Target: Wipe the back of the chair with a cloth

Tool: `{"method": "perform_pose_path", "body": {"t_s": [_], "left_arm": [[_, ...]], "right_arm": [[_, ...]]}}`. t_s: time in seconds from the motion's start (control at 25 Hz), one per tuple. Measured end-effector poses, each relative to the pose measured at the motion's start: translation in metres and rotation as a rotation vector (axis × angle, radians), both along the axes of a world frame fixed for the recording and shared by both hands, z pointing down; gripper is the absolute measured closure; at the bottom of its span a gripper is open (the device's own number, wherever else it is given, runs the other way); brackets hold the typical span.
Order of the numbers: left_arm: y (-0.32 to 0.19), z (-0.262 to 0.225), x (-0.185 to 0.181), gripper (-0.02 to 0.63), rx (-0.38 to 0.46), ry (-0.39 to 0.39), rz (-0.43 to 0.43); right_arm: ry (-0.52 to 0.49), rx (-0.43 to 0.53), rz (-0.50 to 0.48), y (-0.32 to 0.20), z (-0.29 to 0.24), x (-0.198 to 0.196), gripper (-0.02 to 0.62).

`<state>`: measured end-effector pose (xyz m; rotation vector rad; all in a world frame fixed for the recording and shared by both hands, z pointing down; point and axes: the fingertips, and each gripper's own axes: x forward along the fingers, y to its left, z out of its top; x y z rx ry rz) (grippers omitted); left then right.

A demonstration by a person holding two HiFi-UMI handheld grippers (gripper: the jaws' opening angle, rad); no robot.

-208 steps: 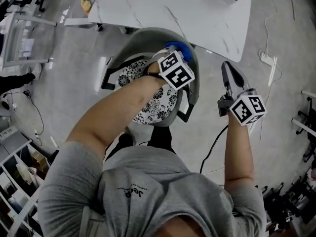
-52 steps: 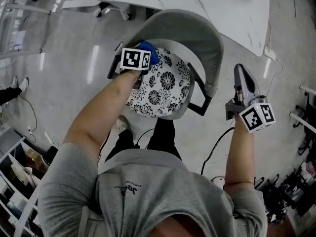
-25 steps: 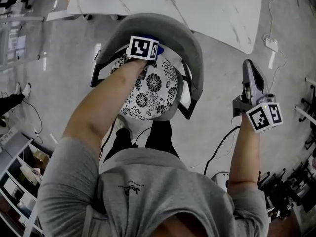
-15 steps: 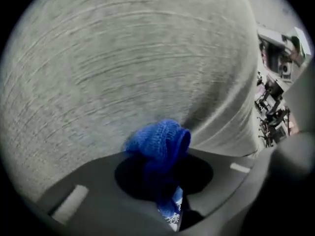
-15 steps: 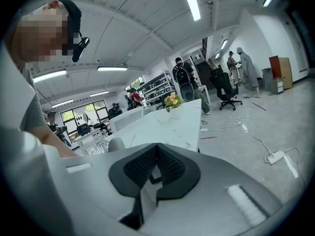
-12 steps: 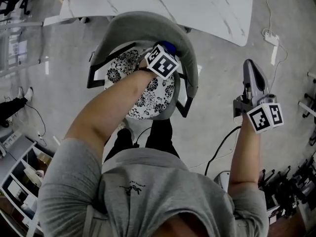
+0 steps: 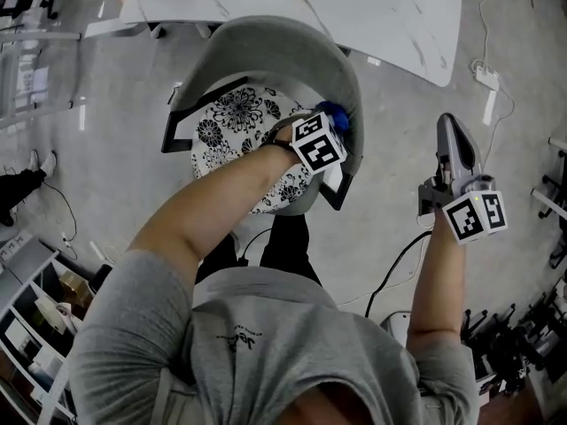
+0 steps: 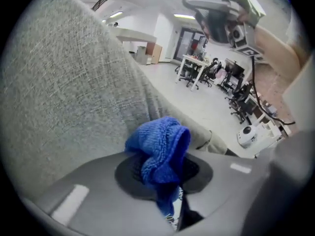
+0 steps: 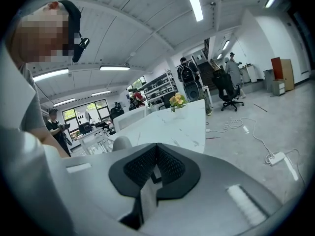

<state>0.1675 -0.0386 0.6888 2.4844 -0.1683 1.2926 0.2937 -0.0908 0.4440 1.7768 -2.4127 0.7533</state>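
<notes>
The grey chair has a curved fabric back (image 7: pixel 292 47) and a black-and-white flowered seat cushion (image 7: pixel 235 122). My left gripper (image 7: pixel 335 120) is shut on a bunched blue cloth (image 7: pixel 336 115), which presses against the inner right side of the chair back. In the left gripper view the blue cloth (image 8: pixel 160 149) sits between the jaws of the left gripper (image 8: pixel 162 168), right against the grey fabric back (image 8: pixel 64 92). My right gripper (image 7: pixel 450 140) hangs over the floor to the right of the chair, shut and holding nothing, as the right gripper (image 9: pixel 156 167) view confirms.
A white marble-look table (image 7: pixel 354 7) stands just beyond the chair. A white power strip (image 7: pixel 485 80) and cables lie on the grey floor at the right. The chair's black armrests (image 7: pixel 335 184) flank the seat. Shelving (image 7: pixel 27 326) stands at the lower left.
My left gripper has swept the blue cloth along the inside of the chair back from the left side round to the right side. The right gripper has barely moved.
</notes>
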Motion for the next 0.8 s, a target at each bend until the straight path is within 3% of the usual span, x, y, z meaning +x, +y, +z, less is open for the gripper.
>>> {"method": "perform_pose_path", "body": {"t_s": [0.08, 0.2, 0.44, 0.6, 0.8], "left_arm": [[0.002, -0.003, -0.008, 0.482, -0.060, 0.045, -0.059], [-0.015, 0.001, -0.043, 0.481, -0.155, 0.095, -0.278], [-0.060, 0.035, -0.186, 0.482, -0.240, 0.049, -0.755], [-0.083, 0.051, -0.264, 0.480, -0.235, -0.002, -0.942], [-0.112, 0.065, -0.317, 0.480, -0.251, -0.034, -1.137]], "right_arm": [[0.010, 0.000, -0.004, 0.002, -0.003, -0.008, 0.592], [0.020, 0.003, -0.011, 0.004, -0.007, -0.023, 0.592], [0.006, -0.006, -0.020, 0.011, -0.007, -0.064, 0.592], [-0.050, -0.033, -0.007, 0.011, -0.003, -0.087, 0.592], [-0.037, -0.059, -0.041, 0.005, 0.003, -0.104, 0.592]]}}
